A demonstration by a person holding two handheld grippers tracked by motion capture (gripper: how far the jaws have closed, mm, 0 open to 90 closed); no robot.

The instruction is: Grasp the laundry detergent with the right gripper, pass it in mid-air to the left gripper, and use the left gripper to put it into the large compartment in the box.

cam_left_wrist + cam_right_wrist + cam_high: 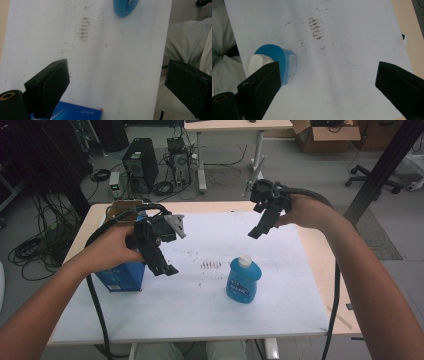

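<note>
Above the white table point(280, 285), both tongs, left point(162, 265) and right point(260, 227), gape empty near the blue bottle point(243, 281).

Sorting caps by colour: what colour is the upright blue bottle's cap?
White; the blue bottle's cap shows best in the right gripper view.

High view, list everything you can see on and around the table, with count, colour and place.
bottle: one, blue with white cap, upright on the sheet, centre front.
box: one, blue, front left on the sheet, under the left hand.
sheet: one, white with dark smudges, covering the table.
table: one, light wood, centre.
computer tower: one, black, on the floor behind.
cardboard carton: one, brown, floor at far right.
left gripper: one, black, jaws open, above the box.
right gripper: one, black, jaws open, raised behind the bottle.
</note>
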